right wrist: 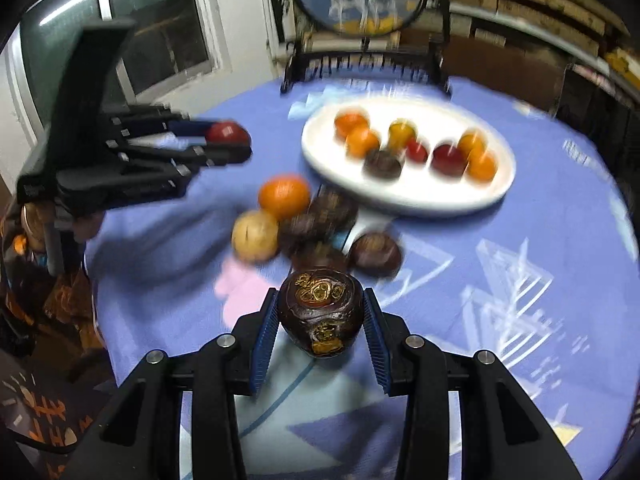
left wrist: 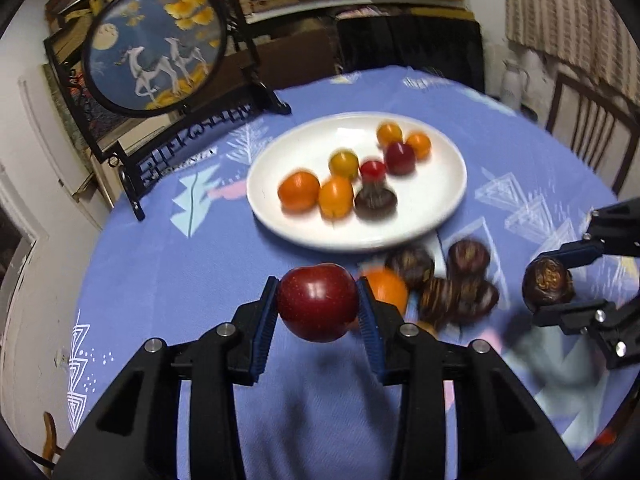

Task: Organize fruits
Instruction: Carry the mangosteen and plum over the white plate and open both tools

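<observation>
My left gripper [left wrist: 318, 308] is shut on a dark red apple [left wrist: 318, 307] and holds it above the blue tablecloth, short of the white plate [left wrist: 432, 208]. It also shows in the right wrist view [right wrist: 228, 140]. My right gripper [right wrist: 320, 318] is shut on a dark brown water chestnut [right wrist: 320, 314], also seen in the left wrist view [left wrist: 548, 284]. The plate holds several oranges, two red fruits and one brown chestnut [left wrist: 375, 200]. Loose on the cloth lie an orange [right wrist: 284, 196], a pale yellow fruit [right wrist: 255, 240] and several brown chestnuts [right wrist: 374, 254].
A round embroidered screen on a black stand [left wrist: 156, 44] stands at the table's far left edge. A wooden chair [left wrist: 592, 128] is at the far right. Stacked boards fill the shelves behind. A window [right wrist: 120, 32] is to the left.
</observation>
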The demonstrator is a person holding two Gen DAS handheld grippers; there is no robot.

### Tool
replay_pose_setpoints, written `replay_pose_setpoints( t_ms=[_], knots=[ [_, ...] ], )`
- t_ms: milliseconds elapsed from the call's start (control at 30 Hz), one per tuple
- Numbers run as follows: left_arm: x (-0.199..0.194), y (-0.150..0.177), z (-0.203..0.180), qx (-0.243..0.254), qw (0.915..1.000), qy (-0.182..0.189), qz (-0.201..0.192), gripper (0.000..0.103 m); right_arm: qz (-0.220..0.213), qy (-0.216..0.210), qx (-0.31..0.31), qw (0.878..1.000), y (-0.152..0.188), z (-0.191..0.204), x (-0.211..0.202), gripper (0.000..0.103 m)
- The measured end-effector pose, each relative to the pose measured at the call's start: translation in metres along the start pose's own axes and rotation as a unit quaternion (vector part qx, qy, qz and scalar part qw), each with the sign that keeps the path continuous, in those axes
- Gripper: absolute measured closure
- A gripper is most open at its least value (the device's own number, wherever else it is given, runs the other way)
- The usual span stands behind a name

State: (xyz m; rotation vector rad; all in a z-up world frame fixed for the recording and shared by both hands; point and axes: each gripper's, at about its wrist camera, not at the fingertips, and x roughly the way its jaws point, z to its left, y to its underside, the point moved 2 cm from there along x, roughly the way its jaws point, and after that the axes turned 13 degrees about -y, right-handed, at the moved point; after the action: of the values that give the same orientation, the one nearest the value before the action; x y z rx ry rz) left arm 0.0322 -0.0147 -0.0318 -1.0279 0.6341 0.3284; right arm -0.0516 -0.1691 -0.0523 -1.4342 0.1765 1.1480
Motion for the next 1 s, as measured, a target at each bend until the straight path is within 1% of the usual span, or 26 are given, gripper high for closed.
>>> replay_pose_setpoints(
  t_ms=[133,200,300,400,567,700,1000],
  knots=[
    [-0.001,-0.03,-0.001,-0.028,0.9994,-0.013,-0.013,0.065,-0.047,0.014,-0.017,0.999,-0.032,-0.003,-0.029,0.061],
    [0.0,-0.047,0.002,-0.051,0.9983,-0.02,-0.021,0.065,-0.064,0.019,-0.022,0.997,-0.046,-0.007,-0.039,0.061],
    [0.007,-0.064,0.003,-0.071,0.9967,-0.031,-0.026,0.065,-0.088,0.021,-0.018,0.996,-0.064,-0.015,-0.045,0.061],
    [0.017,-0.076,0.001,-0.07,0.9964,-0.041,-0.024,0.065,-0.103,0.022,-0.014,0.994,-0.081,-0.027,-0.046,0.061],
    [0.033,-0.092,-0.001,-0.059,0.9968,-0.046,-0.028,0.065,-0.108,0.027,-0.014,0.994,-0.104,-0.045,-0.037,0.061],
    [0.047,-0.105,0.001,-0.061,0.9967,-0.045,-0.029,0.065,-0.111,0.03,-0.005,0.993,-0.118,-0.061,-0.029,0.061],
    [0.077,-0.12,0.001,-0.059,0.997,-0.047,-0.02,0.065,-0.095,0.036,0.01,0.995,-0.14,-0.09,-0.002,0.061]
  ],
)
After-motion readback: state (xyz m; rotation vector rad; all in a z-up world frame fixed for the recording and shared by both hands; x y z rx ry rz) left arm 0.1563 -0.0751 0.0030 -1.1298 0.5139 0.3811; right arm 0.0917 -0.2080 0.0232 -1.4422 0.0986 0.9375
